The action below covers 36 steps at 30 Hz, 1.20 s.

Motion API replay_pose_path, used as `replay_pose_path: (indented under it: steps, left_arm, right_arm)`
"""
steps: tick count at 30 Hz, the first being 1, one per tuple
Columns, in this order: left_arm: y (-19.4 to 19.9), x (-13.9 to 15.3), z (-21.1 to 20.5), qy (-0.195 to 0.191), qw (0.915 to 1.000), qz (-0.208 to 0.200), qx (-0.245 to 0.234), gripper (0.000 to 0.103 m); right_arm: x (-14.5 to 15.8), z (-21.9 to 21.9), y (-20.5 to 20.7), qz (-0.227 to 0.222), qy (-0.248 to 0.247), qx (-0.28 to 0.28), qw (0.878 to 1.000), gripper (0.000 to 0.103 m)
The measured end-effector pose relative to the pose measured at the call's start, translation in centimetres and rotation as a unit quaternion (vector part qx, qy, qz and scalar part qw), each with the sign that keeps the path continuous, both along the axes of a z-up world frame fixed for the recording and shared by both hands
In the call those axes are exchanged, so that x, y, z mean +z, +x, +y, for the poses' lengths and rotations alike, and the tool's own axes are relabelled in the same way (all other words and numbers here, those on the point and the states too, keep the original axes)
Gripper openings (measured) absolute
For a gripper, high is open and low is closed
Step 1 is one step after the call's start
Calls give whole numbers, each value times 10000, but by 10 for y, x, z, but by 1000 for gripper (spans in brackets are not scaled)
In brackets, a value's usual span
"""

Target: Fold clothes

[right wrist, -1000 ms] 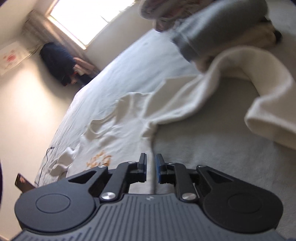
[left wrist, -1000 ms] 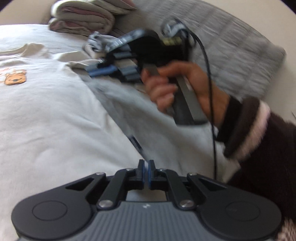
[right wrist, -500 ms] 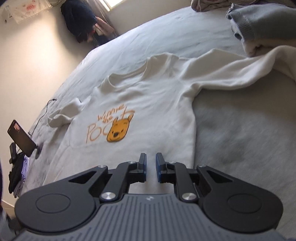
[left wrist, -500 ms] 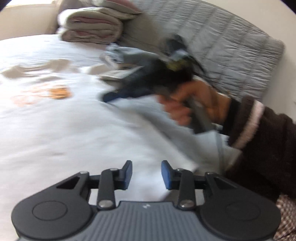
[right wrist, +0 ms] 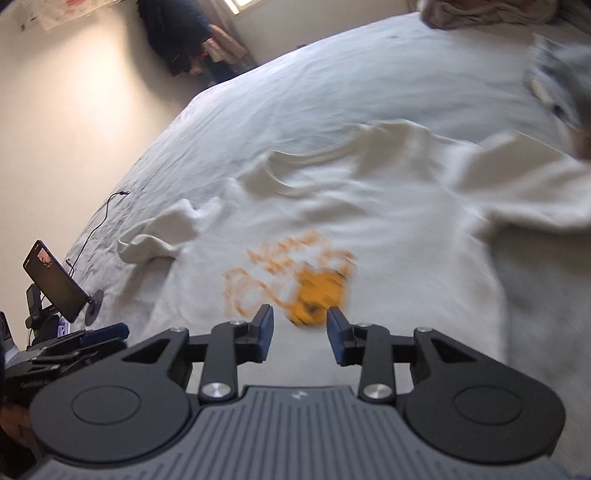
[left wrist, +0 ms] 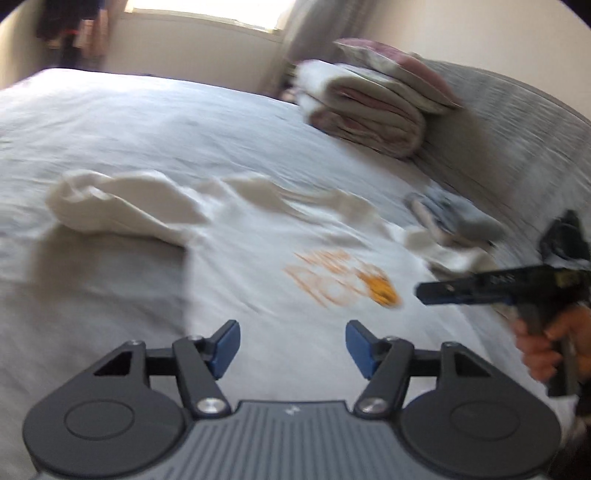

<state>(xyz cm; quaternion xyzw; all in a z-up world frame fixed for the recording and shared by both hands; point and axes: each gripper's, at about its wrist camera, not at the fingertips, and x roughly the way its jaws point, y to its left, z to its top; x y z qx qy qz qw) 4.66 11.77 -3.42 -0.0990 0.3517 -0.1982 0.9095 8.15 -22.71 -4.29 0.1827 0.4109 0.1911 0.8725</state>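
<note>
Left gripper (left wrist: 291, 349): fingers spread wide and opening further, nothing between them; only the sweatshirt's lower front is seen below the gap. Right gripper (right wrist: 300, 334): fingers parted and opening, nothing pinched; the orange bear print (right wrist: 319, 291) is seen just beyond the tips.

The cream sweatshirt (left wrist: 258, 266) is laid flat, front up, on the bed (left wrist: 129, 122), covered by a pale sheet. Orange lettering and the bear print sit on its chest; both are blurred and the words cannot be read. In the left wrist view one sleeve (left wrist: 122, 206) is bunched and curled back toward the body at the left. The other sleeve (right wrist: 524, 177) is spread out to the right in the right wrist view, toward a small grey-and-white garment heap (right wrist: 565, 81).

At the right edge of the left wrist view, the right gripper is seen from the side, held by a hand (left wrist: 554, 339) above the sweatshirt's right side.

Farther off: a stack of folded bedding (left wrist: 369, 110) against a grey quilted headboard (left wrist: 517, 140). At the bed's left edge, a phone on a stand (right wrist: 55, 280) with a cable running off. Dark clothing (right wrist: 184, 33) is seen by the window at the far wall.
</note>
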Motion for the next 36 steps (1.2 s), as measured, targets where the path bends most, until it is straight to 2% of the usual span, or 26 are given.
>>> replay_pose_path:
  steps: [6,9,13,14,16,20,23,25,29,32,36]
  left_arm:
    - [43,4,46,67,9953,137,961,68]
    - [62,5,67,85,9898,68,1420,68]
    - [80,-1,87,74,9790,-38,2038,68]
    - [79,-4,91,-14,9751,-45,2217,68]
    - [76,-14,97,-241,9665,12,2557,68]
    - [76,-28,99,-171,9625,179,2703,68]
    - [80,-27,101,-95,9615,109,2744,68]
    - [79,-23,103,-111,9611,-6,2760,68]
    - [77,-18,110,-146,9577,-165,2870,68]
    - [78,-16,112,-204,9561,-171,2917,68]
    - [80,-17,108,-48,9579,-210,2862,68]
  right_arm:
    - [4,63,59,-255,-115,18,9996,37]
    - [-5,89,86,-431,-328,0,9985,29]
    - [-24,117,124,-502,-800,-7,9955,27]
    - [-29,123,134,-542,-946,-22,9940,22]
    - [-38,134,154,-622,-1237,-54,9904,18]
    - [-42,142,195,-774,-1306,-348,9878,12]
    - [-44,149,204,-939,-1391,-468,9847,7]
    - [-41,153,202,-968,-1411,-532,9838,9]
    - [-30,155,189,-733,-984,-495,9912,32]
    - [-24,158,180,-526,-512,-348,9967,33]
    - [-27,168,169,-617,-120,-117,9980,35]
